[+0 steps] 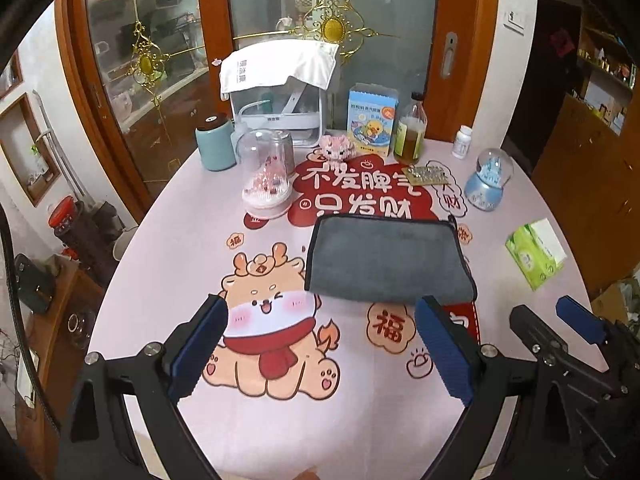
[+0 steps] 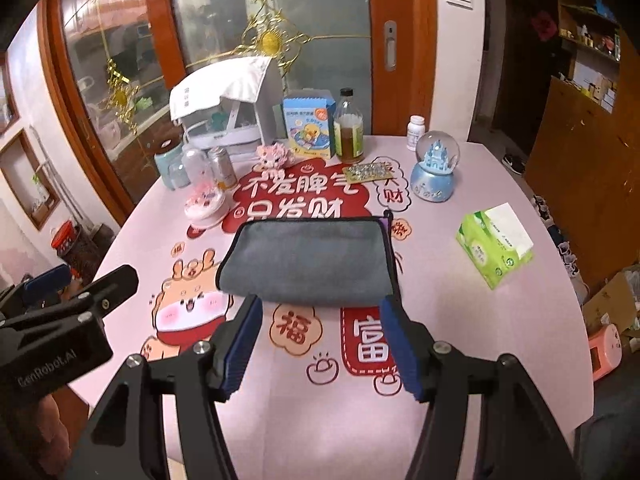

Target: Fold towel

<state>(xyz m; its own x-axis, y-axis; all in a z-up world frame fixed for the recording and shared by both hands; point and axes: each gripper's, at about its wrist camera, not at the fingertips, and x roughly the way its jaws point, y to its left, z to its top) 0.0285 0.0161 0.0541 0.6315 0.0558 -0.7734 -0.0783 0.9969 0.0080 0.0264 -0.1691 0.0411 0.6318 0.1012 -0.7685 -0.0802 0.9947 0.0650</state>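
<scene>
At twelve o'clock on the counter (image 1: 160, 264), the grey towel (image 1: 386, 258) lay folded once, I judged; further folds possibly remained. My left gripper (image 1: 322, 344) and right gripper (image 2: 320, 342) hovered, jaws wide, empty.

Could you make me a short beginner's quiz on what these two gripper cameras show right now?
1. True or false: the grey plush towel with dark trim is already folded over on the pink printed tablecloth.
2. Which lies to the towel's right? A) green tissue pack B) blue castle snow globe C) teal lidded canister
3. Fill in: the left gripper and right gripper are both ____.

Key: 1 true; 2 A; 3 open.
</scene>
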